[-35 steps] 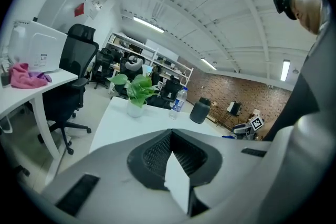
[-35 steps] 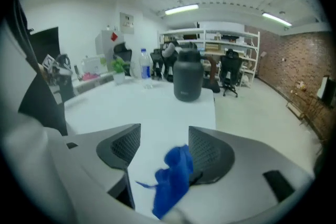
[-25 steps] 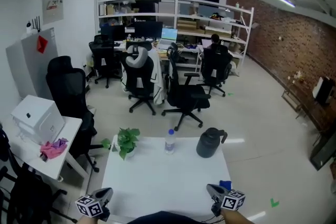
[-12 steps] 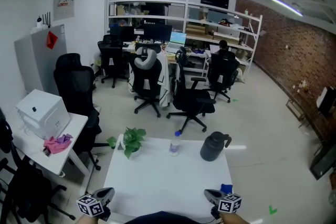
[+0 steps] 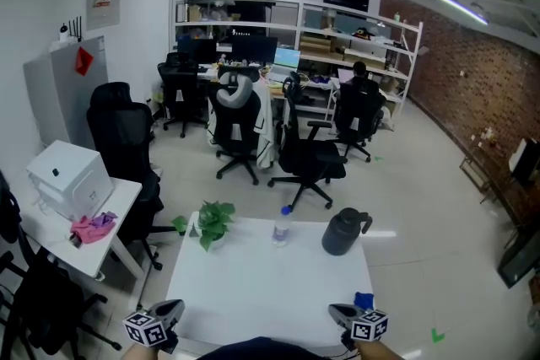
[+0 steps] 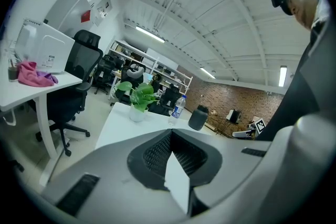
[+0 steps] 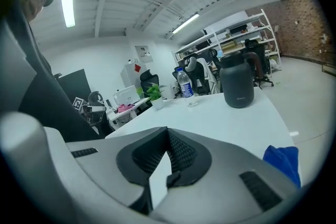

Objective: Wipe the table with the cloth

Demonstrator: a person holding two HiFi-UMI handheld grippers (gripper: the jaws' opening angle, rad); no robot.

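Note:
A small blue cloth (image 5: pixel 364 300) lies crumpled near the right front corner of the white table (image 5: pixel 270 282). My right gripper (image 5: pixel 340 314) hovers just left of the cloth and apart from it, with its jaws shut and nothing between them. In the right gripper view the cloth (image 7: pixel 283 162) shows at the lower right, beside the closed right gripper (image 7: pixel 168 129). At the table's front left corner my left gripper (image 5: pixel 171 310) is held low. Its jaws (image 6: pixel 170 132) look shut and empty.
Along the table's far edge stand a potted plant (image 5: pixel 213 223), a water bottle (image 5: pixel 280 228) and a black jug (image 5: pixel 342 232). A side desk (image 5: pixel 51 240) with a white box and a pink rag is at the left. Office chairs (image 5: pixel 308 156) stand beyond.
The head view has tilted up a little. My right gripper has sunk slightly and rolled a bit beside the cloth. The left gripper has stayed where it was.

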